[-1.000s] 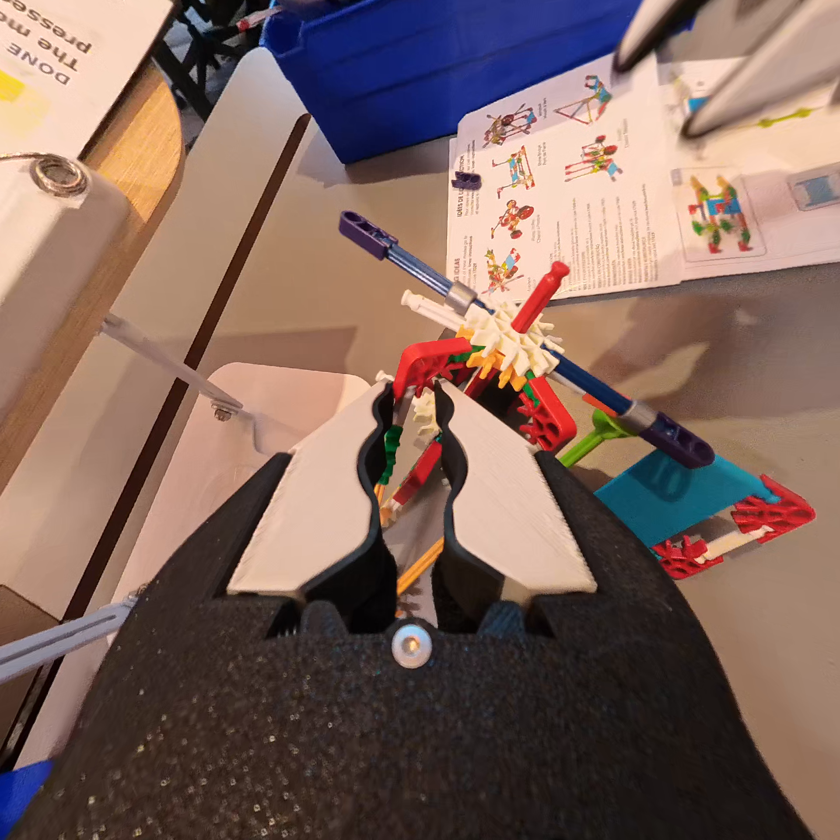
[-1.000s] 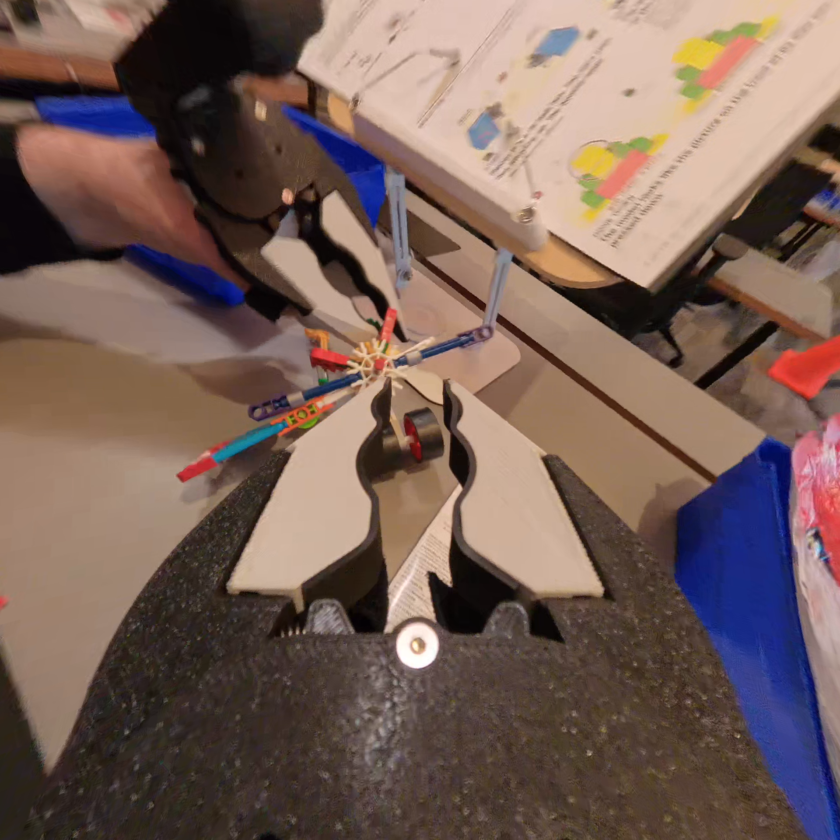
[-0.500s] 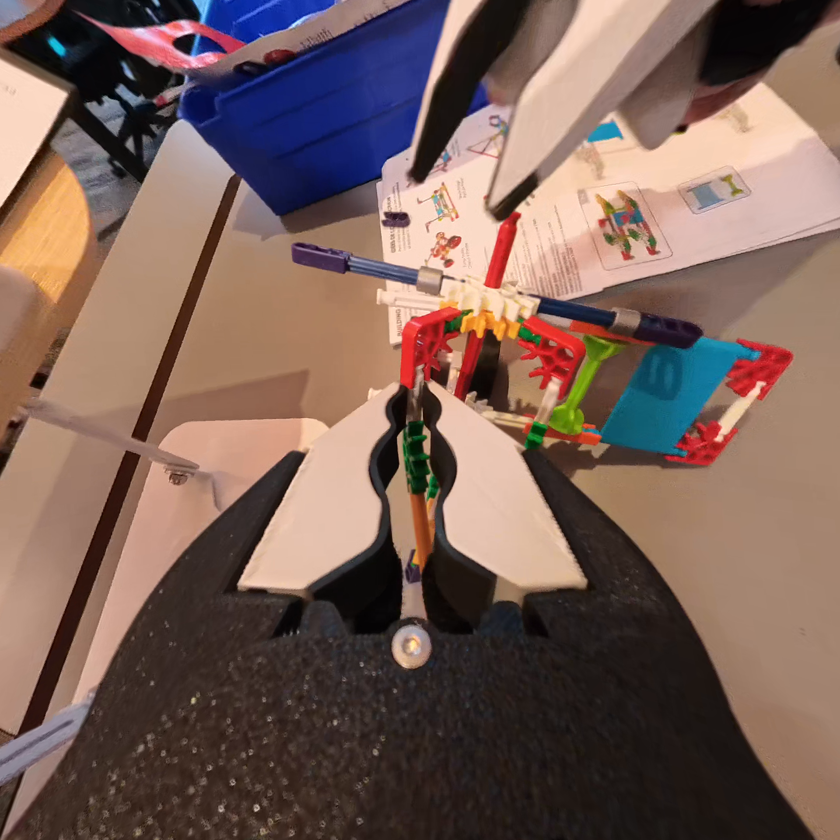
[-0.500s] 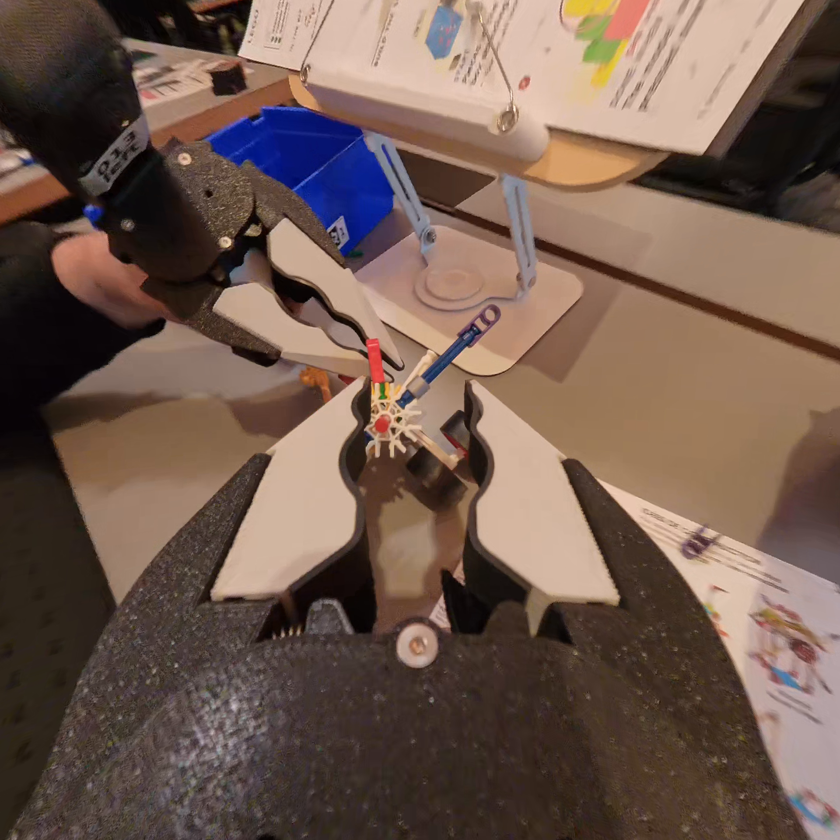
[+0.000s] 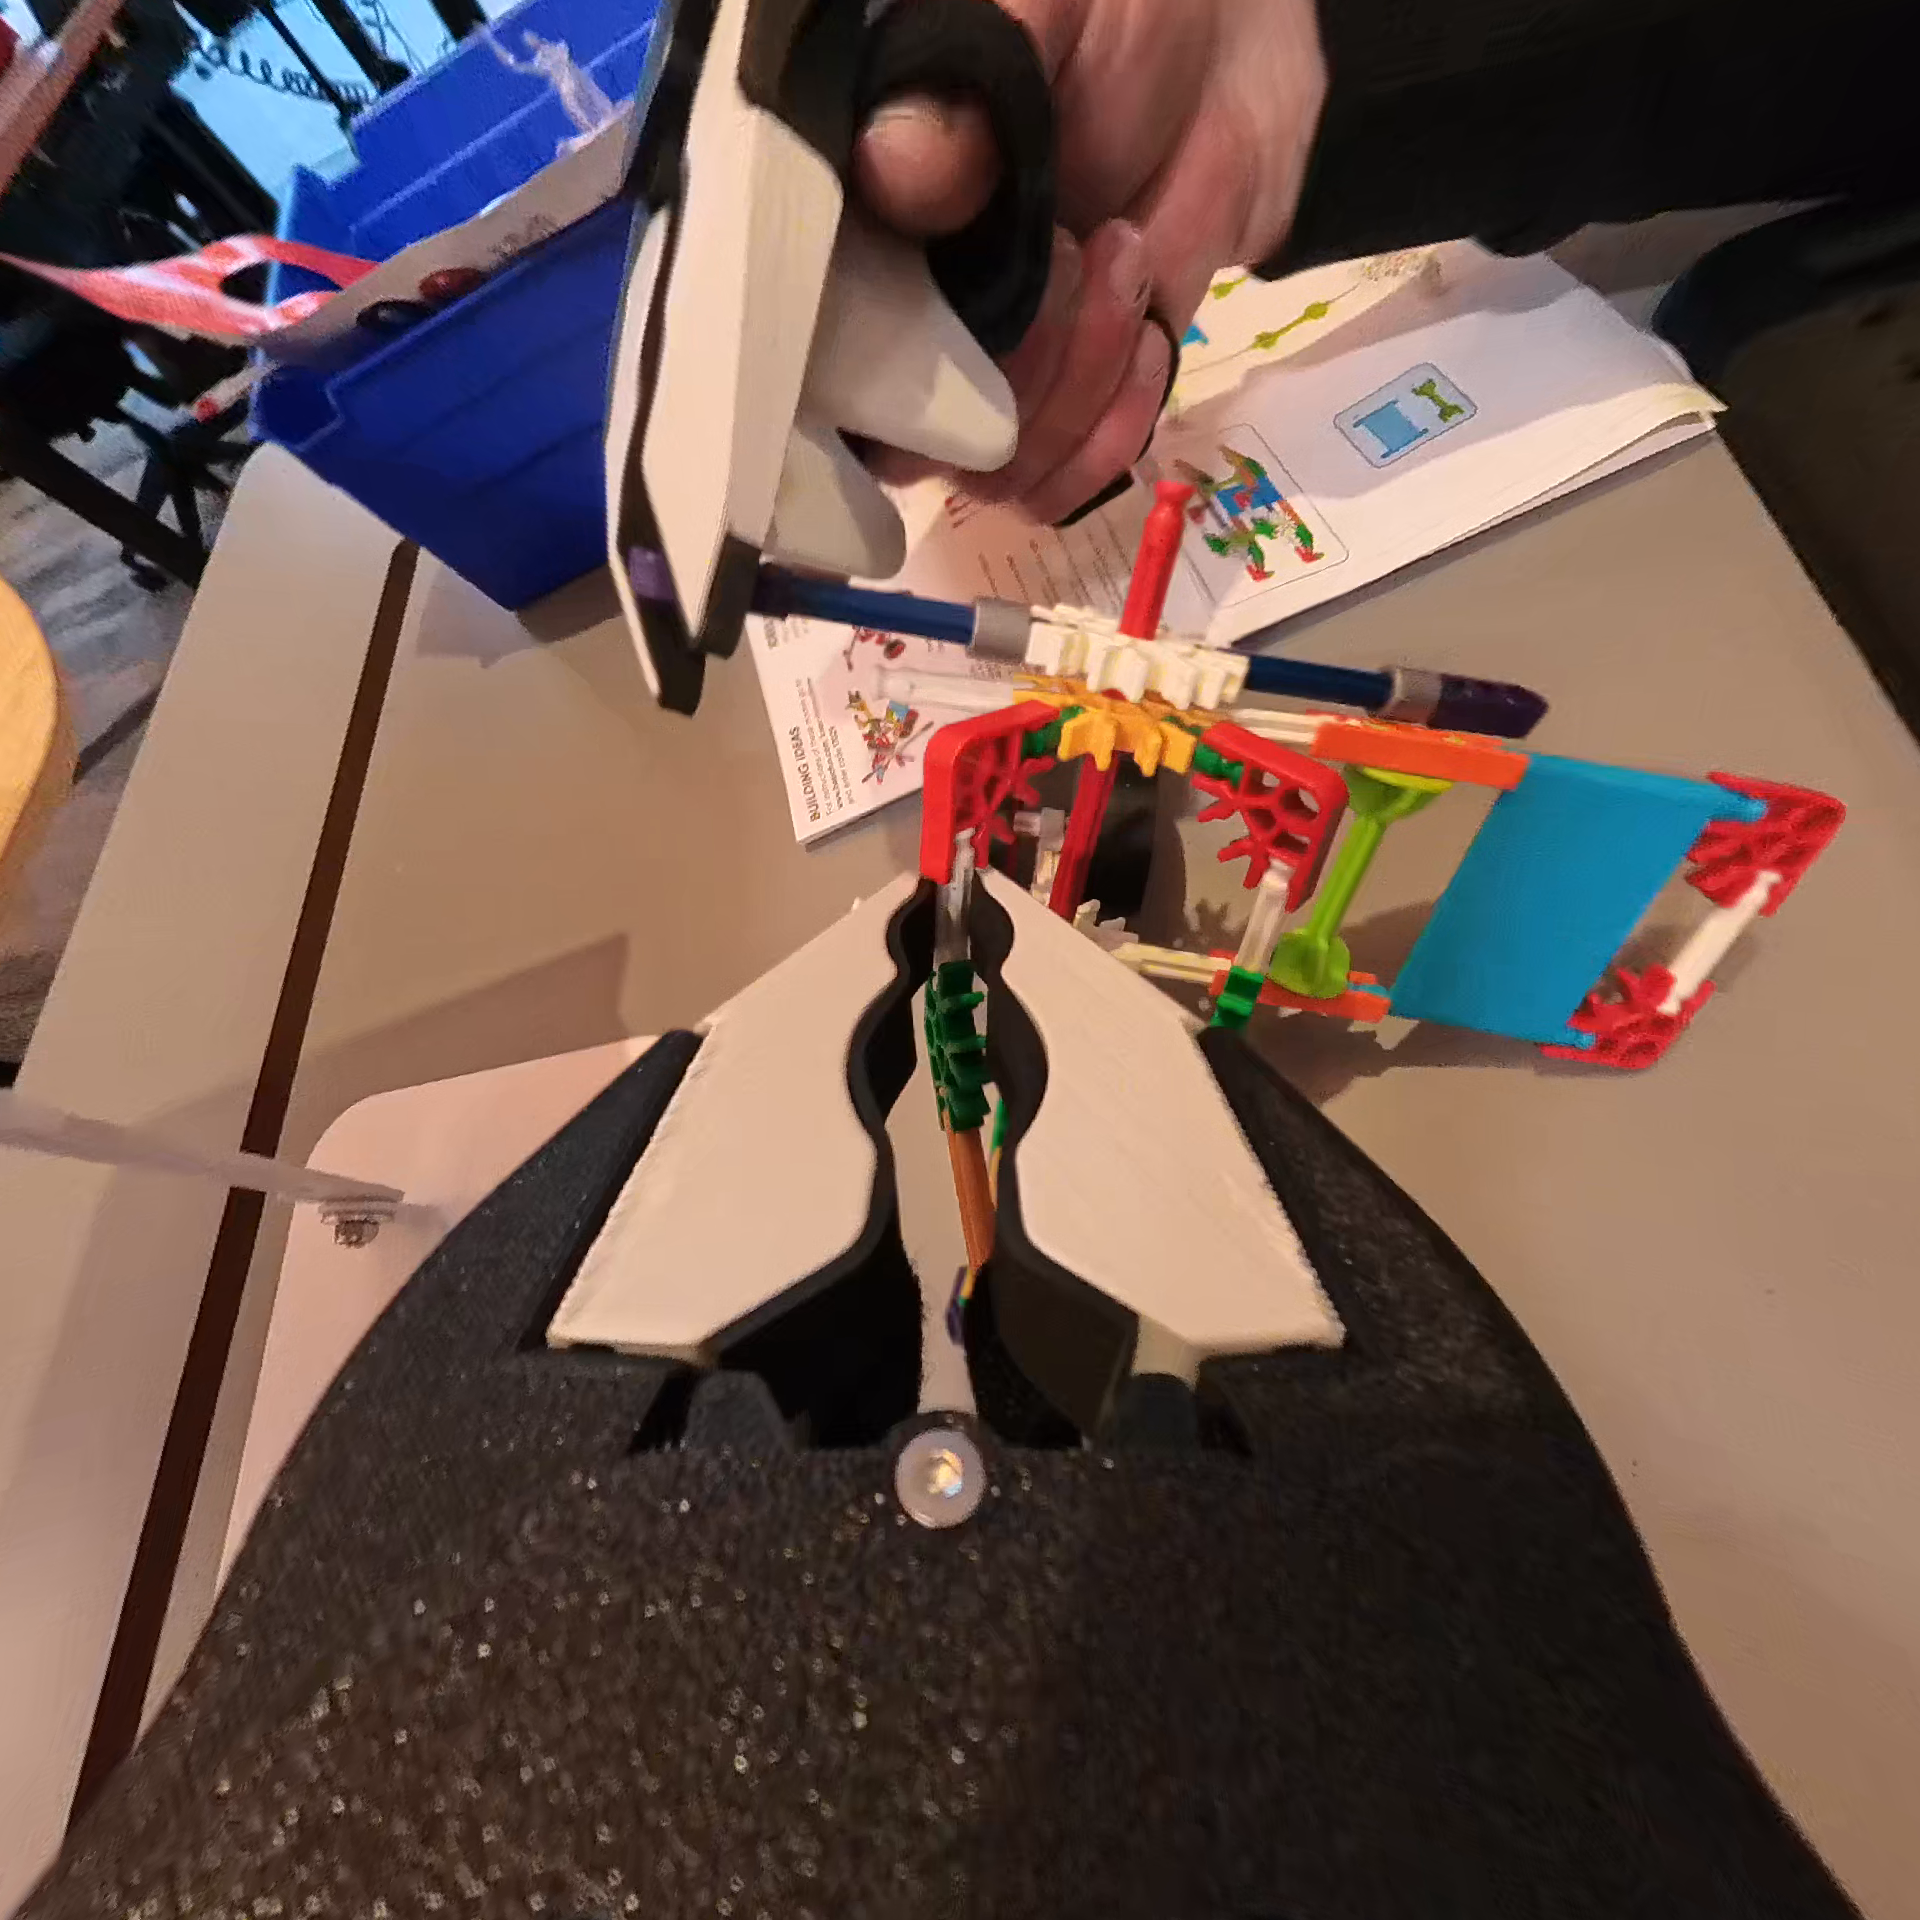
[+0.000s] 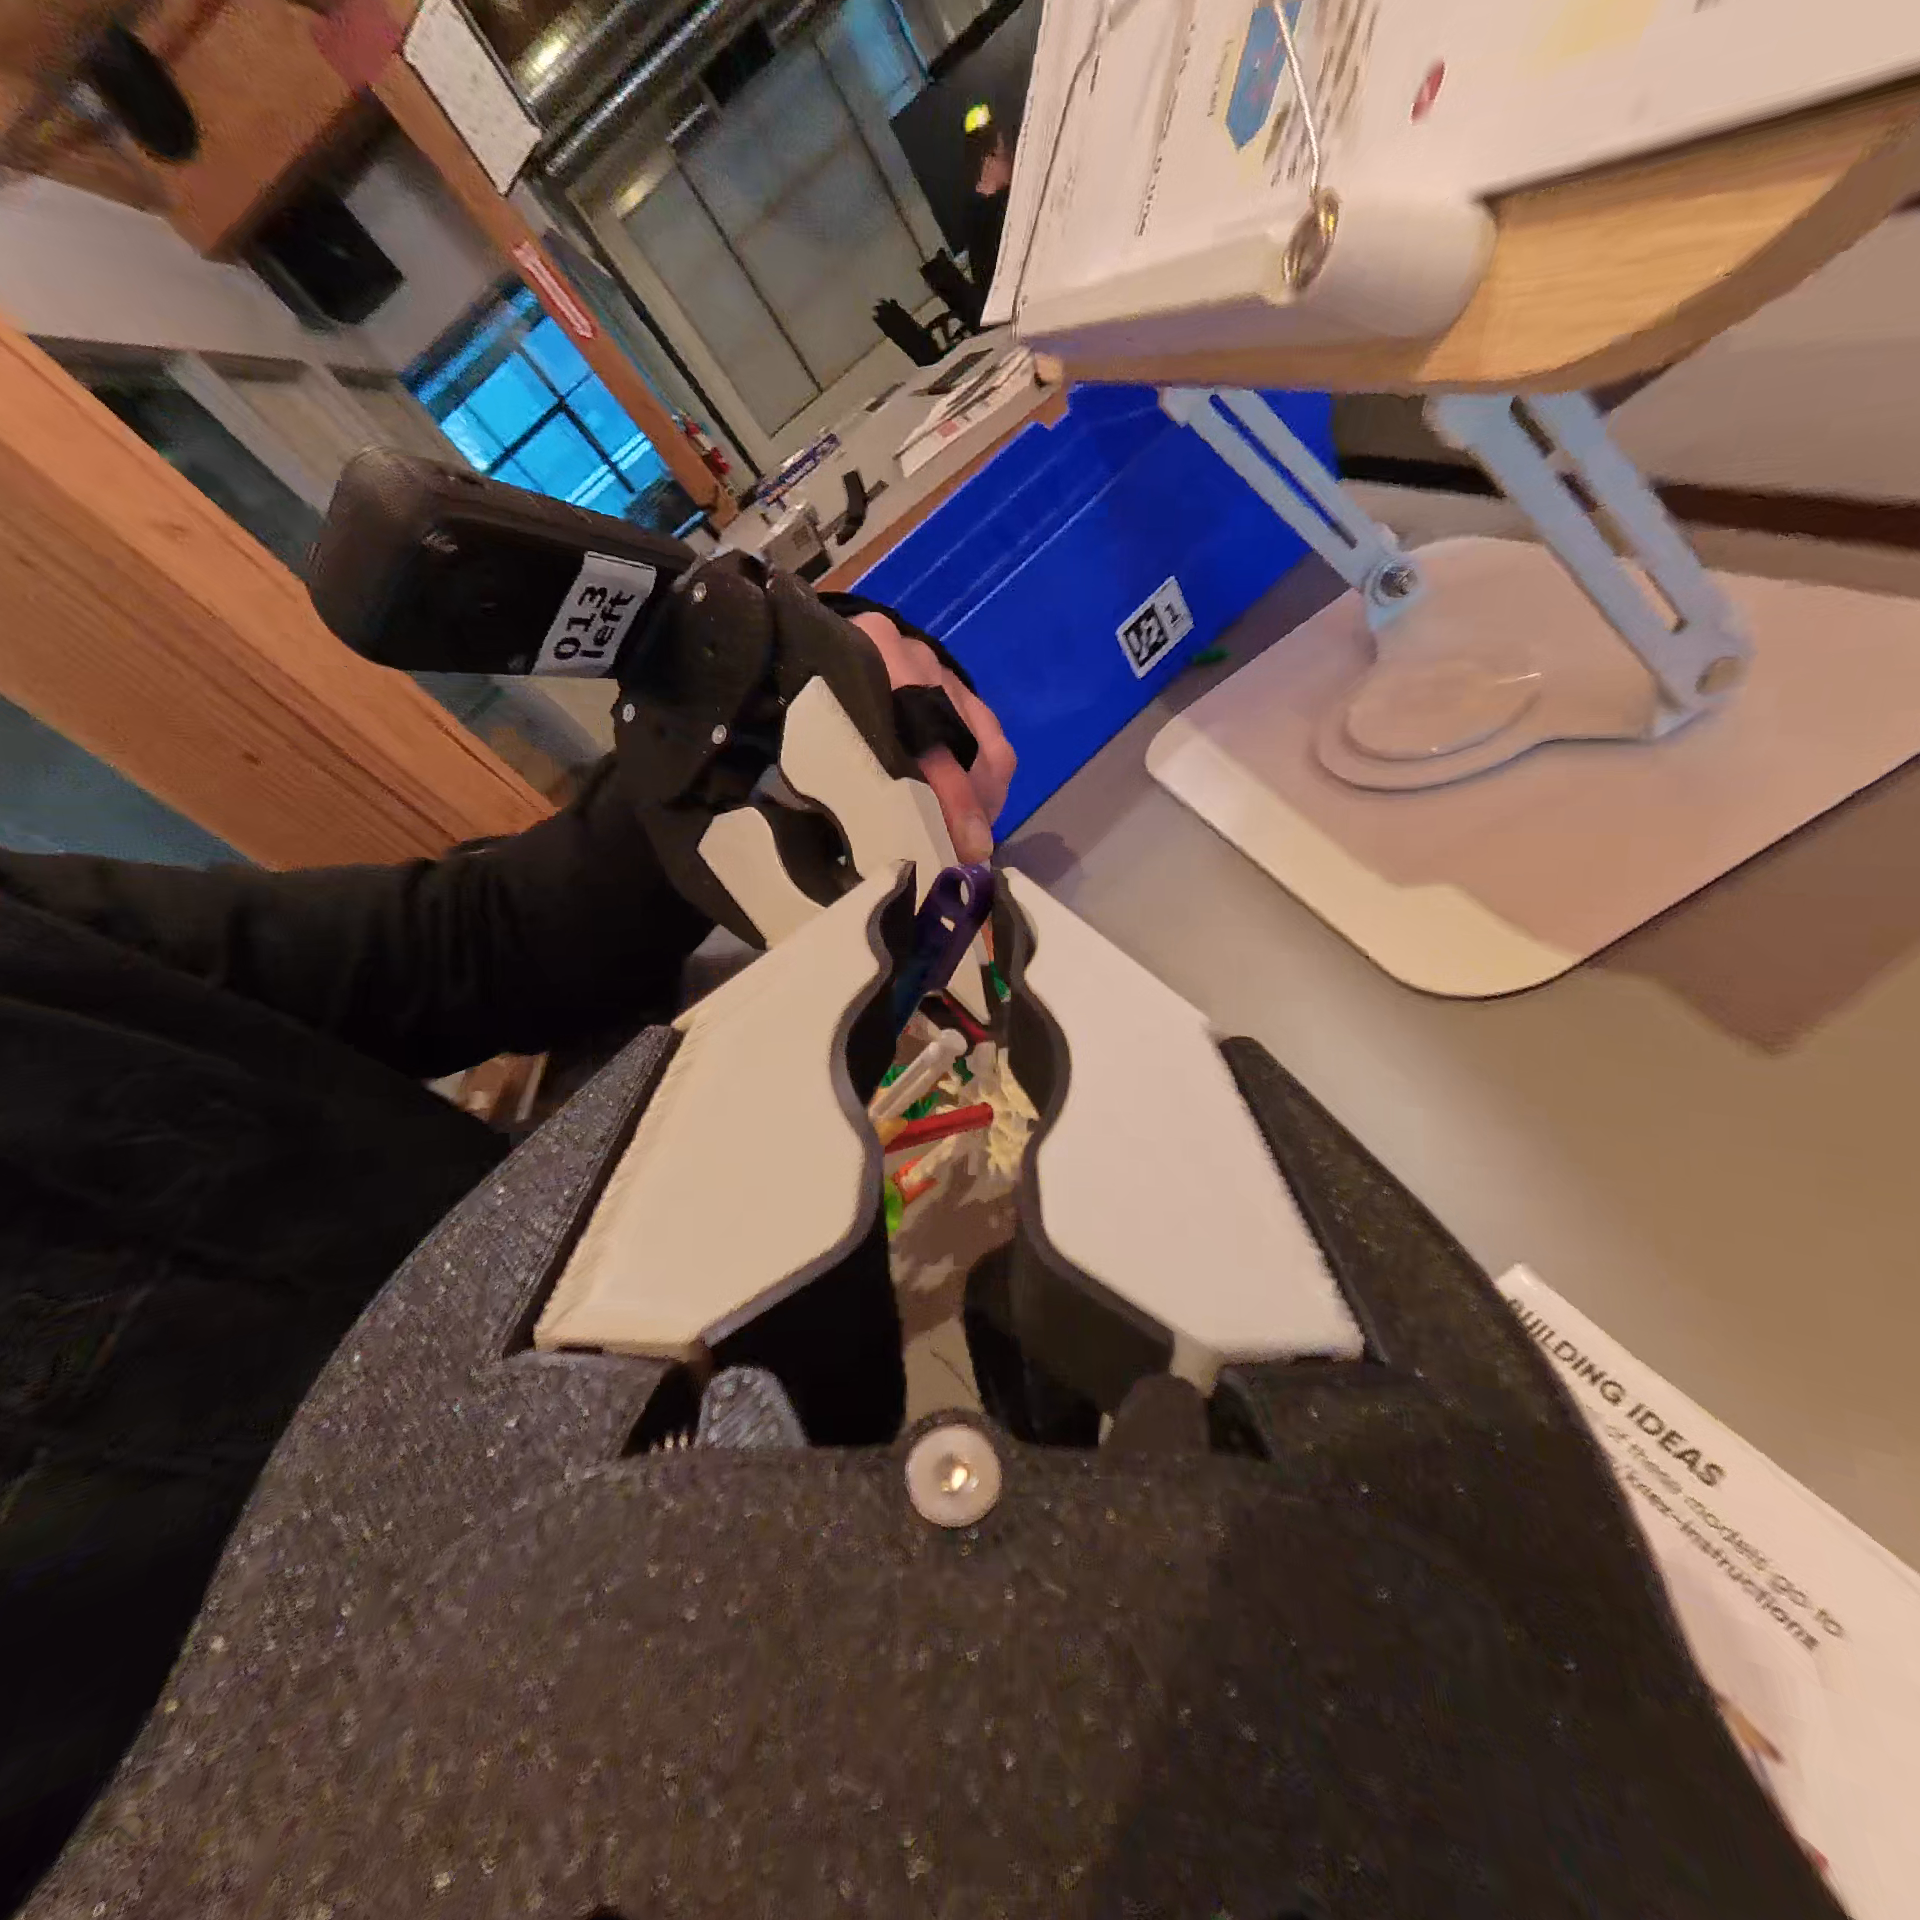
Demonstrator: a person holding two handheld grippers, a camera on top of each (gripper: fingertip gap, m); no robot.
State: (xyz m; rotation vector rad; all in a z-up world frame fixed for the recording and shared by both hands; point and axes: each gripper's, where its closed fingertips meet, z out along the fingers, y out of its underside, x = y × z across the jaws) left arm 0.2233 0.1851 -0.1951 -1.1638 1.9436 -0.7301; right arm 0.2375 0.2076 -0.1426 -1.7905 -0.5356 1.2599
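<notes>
Plastic rods and connectors make up the toy model (image 5: 1247,831) on the grey bench (image 5: 1558,1299). The left gripper (image 5: 954,914) has its jaws drawn narrow on the model's near edge, a clear rod at their tips and a green connector (image 5: 951,1044) farther back between them. The right gripper (image 6: 951,904) has its jaws closed on the purple end (image 6: 951,914) of the blue rod (image 5: 873,611). Beyond the jaws lie an instruction booklet (image 5: 1403,416) and a blue bin (image 5: 457,395).
</notes>
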